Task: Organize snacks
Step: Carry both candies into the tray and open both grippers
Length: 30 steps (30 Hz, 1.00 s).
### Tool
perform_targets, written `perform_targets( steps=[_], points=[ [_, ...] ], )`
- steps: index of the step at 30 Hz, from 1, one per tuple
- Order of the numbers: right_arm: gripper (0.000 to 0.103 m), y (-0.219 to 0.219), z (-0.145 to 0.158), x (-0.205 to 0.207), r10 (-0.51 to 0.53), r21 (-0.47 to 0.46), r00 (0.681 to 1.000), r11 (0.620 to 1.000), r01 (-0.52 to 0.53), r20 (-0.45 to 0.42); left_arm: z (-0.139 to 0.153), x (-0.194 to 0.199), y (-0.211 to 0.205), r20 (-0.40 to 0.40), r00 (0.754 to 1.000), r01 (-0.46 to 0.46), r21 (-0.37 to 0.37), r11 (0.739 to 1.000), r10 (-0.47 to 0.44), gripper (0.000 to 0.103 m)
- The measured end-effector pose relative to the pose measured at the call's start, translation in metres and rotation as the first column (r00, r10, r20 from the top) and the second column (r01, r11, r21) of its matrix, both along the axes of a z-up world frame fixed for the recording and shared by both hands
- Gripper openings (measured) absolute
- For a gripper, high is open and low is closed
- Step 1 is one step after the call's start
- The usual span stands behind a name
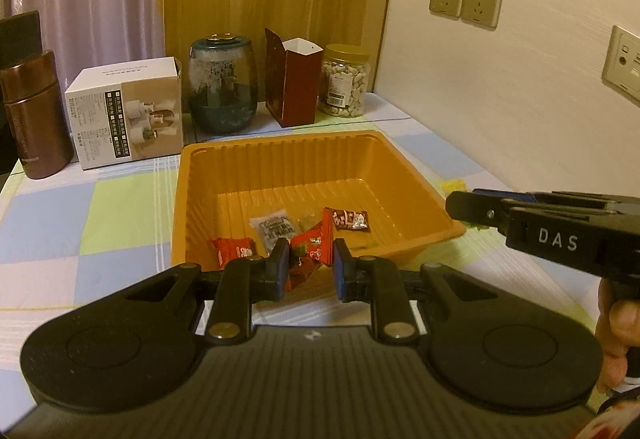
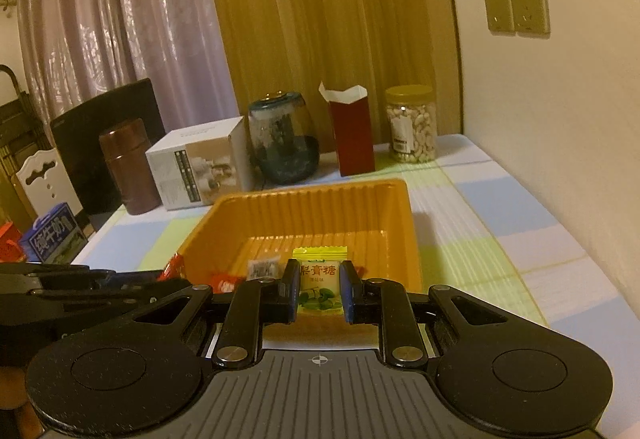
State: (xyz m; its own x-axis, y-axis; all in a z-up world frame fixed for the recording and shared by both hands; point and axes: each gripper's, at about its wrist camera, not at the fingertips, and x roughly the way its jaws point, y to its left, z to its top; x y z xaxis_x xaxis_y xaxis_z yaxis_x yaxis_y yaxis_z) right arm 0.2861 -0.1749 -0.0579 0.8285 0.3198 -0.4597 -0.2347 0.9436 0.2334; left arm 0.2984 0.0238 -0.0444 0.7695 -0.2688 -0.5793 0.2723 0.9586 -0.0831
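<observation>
- the left gripper (image 1: 311,263), low in the middle of the left wrist view, is clamped on a red candy wrapper (image 1: 308,253) that stands between its pads at the near rim of the orange tray.
- the right gripper (image 2: 320,289), low in the middle of the right wrist view, is closed on a yellow-green candy packet (image 2: 320,285), held upright with its printed face to the camera, at the tray's near edge.
- in the left wrist view the right gripper's black body enters from the right edge, with part of a hand (image 1: 614,335) below it.
- the orange tray (image 1: 280,167) sits mid-frame on the checked table (image 1: 120,215); on its floor lie a red packet (image 1: 234,249) at lower left, a clear printed packet (image 1: 276,227) in the middle and a dark red packet (image 1: 348,219) to the right.
- behind the tray, along the top of the table, stand a brown flask (image 1: 34,115), a white box (image 1: 128,111), a dark glass jar (image 1: 222,83), an open red carton (image 1: 296,83) and a jar of nuts (image 1: 346,83).
</observation>
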Motion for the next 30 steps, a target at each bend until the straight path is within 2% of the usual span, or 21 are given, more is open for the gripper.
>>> perform_targets(
  steps=[17,25,28,30],
  points=[
    [0.021,0.006,-0.005,0.059,-0.019,0.016,1.000,1.000,0.019,-0.007,-0.005,0.061,0.031,-0.019,0.997,-0.072,-0.058,0.996,0.071,0.020],
    [0.021,0.005,-0.008,0.069,-0.028,0.029,0.999,0.999,0.029,-0.021,-0.013,0.074,0.029,-0.020,0.997,-0.071,-0.043,0.997,0.070,0.021],
    [0.021,0.006,-0.009,0.069,-0.029,0.030,0.999,0.999,0.030,-0.026,-0.015,0.076,0.028,-0.004,0.997,-0.082,-0.016,0.996,0.082,0.041],
    [0.021,0.006,-0.009,0.069,-0.030,0.030,0.999,0.999,0.030,-0.026,-0.016,0.076,0.029,-0.006,0.996,-0.087,-0.017,0.996,0.087,0.041]
  ],
)
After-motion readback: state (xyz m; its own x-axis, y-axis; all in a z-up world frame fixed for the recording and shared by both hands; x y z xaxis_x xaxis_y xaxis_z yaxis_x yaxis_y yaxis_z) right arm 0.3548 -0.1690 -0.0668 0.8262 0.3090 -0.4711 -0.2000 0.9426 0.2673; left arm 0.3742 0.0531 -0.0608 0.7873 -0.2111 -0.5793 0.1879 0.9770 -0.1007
